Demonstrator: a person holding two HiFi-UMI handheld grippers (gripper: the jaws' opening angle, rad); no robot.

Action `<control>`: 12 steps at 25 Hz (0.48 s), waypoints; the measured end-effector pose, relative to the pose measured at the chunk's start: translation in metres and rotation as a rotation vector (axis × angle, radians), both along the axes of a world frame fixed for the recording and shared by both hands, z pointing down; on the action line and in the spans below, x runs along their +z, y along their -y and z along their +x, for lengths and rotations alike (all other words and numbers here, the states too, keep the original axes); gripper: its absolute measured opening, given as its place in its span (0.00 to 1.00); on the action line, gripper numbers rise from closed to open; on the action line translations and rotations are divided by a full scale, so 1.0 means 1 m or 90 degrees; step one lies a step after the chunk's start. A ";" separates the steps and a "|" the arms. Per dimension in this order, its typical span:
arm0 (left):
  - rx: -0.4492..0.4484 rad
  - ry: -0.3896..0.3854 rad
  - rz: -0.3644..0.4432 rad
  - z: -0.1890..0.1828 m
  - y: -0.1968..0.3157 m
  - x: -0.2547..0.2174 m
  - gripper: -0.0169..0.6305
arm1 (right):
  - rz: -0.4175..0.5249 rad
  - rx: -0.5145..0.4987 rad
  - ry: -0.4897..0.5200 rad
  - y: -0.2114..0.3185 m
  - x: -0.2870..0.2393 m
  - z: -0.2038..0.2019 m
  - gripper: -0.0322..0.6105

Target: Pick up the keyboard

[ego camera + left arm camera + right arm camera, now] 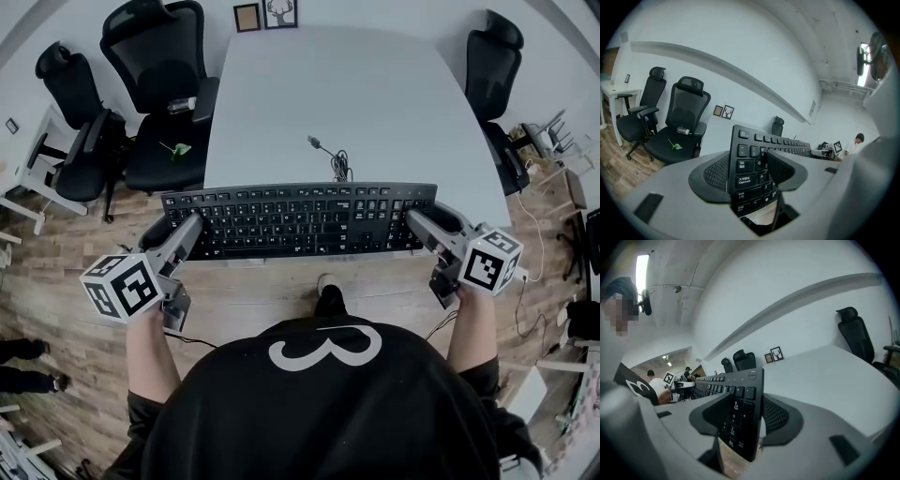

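black plastic keyboard (300, 220) lies crosswise along the near edge of the white rectangular table (356, 94), its left end jutting past the corner. your left gripper (192, 228) clamps that end; your right gripper (418, 223) clamps the other, pads pressed against both faces.

The black, full-size keyboard (298, 217) sits level and keys up along the near edge of the white desk (375, 103), its cable (339, 169) bunched just behind it. The left gripper (190, 228) clamps its left end and the right gripper (419, 221) its right end; it may be slightly lifted.
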State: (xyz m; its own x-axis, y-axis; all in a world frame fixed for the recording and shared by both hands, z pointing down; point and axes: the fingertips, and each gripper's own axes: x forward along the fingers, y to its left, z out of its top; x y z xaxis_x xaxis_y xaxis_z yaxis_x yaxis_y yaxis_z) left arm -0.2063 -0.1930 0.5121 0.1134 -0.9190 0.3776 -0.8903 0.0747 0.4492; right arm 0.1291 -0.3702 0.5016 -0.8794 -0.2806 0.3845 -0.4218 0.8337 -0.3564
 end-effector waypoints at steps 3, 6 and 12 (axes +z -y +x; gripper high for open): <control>-0.002 -0.003 0.000 0.000 -0.001 0.000 0.41 | -0.001 -0.002 -0.003 0.000 -0.002 0.000 0.37; -0.003 -0.008 0.000 0.001 -0.002 0.000 0.41 | 0.002 -0.001 -0.003 -0.001 -0.005 0.000 0.37; -0.004 -0.011 -0.003 0.001 -0.003 0.000 0.41 | 0.000 0.000 -0.004 -0.001 -0.006 0.000 0.37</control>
